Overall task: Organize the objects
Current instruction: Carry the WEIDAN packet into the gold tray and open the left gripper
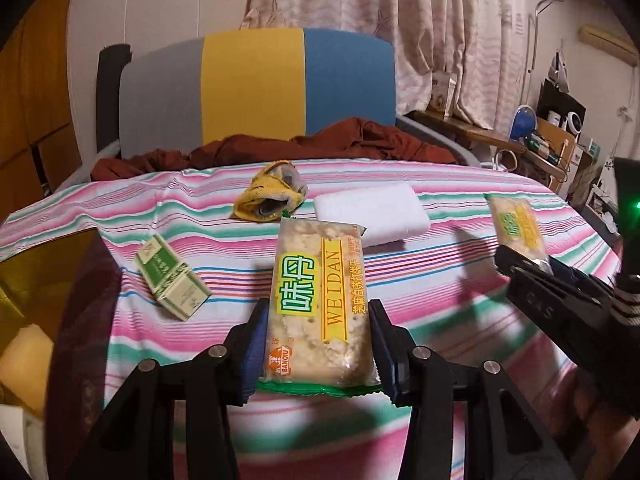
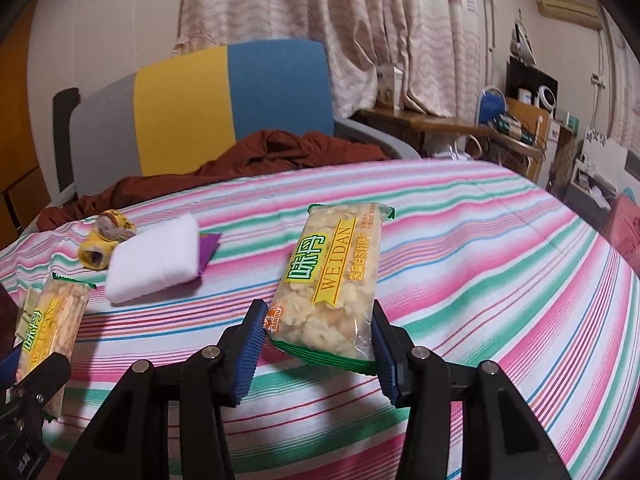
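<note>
My left gripper (image 1: 318, 320) is shut on a WEIDAN cracker packet (image 1: 316, 300), held above the striped bed. My right gripper (image 2: 318, 320) is shut on a second WEIDAN cracker packet (image 2: 332, 276), tilted and lifted off the cloth. The right gripper with its packet (image 1: 518, 226) also shows at the right of the left wrist view. The left gripper's packet (image 2: 52, 320) shows at the left of the right wrist view. A green carton (image 1: 172, 280), a yellow rolled sock (image 1: 272, 196) and a white foam block (image 1: 370, 210) lie on the bed.
The striped sheet (image 2: 480, 260) covers the bed. A rust-red garment (image 1: 320, 142) lies at the far edge before a grey, yellow and blue chair (image 1: 256, 84). A purple scrap (image 2: 210, 244) sits by the block. A yellow container (image 1: 36, 280) is at left. Cluttered shelves (image 2: 528, 120) stand at right.
</note>
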Tool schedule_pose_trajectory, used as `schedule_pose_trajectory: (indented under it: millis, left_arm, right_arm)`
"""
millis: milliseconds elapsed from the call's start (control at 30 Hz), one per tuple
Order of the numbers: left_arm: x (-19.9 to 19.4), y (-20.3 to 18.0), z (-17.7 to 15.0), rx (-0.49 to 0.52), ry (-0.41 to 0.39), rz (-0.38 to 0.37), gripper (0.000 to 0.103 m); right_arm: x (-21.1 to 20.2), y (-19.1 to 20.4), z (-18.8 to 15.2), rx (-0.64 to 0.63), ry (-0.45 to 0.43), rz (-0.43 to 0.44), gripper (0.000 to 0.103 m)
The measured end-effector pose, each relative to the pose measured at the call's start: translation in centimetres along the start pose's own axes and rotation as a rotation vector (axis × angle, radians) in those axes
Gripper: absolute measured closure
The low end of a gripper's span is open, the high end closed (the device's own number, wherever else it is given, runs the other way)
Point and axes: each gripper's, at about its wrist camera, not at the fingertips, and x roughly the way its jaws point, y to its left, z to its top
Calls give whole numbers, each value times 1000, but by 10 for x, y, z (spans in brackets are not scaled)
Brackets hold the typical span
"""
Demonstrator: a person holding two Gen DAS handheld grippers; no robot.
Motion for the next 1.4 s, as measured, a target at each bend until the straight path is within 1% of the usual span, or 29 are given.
schedule_pose_trajectory:
  millis: [133,200,267,333,400,467,500,567,633,733,867,967,1100,1300,1400]
  left_arm:
    - [-13,10,-5,-38,11,-5,55]
    - [-24,16,-7,-58,10,-28,55]
    - [-37,20,-9,-57,7,-46,55]
    - [-50,26,-9,-61,-5,-61,55]
    - [-64,32,-8,-68,-26,-61,55]
    - [-76,44,-6,-95,-36,-65,55]
    - [-82,51,-4,-109,-41,-64,55]
    - [-92,65,-2,-138,-45,-58,55]
    - [-100,82,1,-172,-53,-46,55]
    - [-107,114,6,-238,-45,-17,55]
    - [-110,164,12,-325,-10,26,55]
    - [-104,200,14,-392,30,63,55]
    - [-92,239,11,-444,108,100,55]
    - [-81,284,-1,-520,169,146,55]
    - [-70,298,-1,-537,207,157,55]
  right_arm:
    - [-5,12,0,-48,-26,11,53]
    - [-8,17,-1,-76,-35,17,53]
    - [-7,22,-1,-100,-35,9,54]
    - [-6,25,-2,-114,-33,3,53]
    - [-7,29,-3,-131,-34,-1,54]
    - [-8,35,-5,-158,-24,24,54]
    - [-9,41,-7,-185,-18,49,54]
    - [-15,51,-11,-237,-34,80,54]
    - [-21,61,-15,-280,-55,97,54]
    - [-26,71,-20,-326,-67,103,54]
    - [-32,81,-26,-359,-69,112,54]
    - [-38,87,-31,-370,-69,122,54]
    - [-48,89,-37,-361,-68,154,54]
    - [-57,90,-47,-304,-41,191,54]
    - [-61,93,-53,-294,-32,199,54]
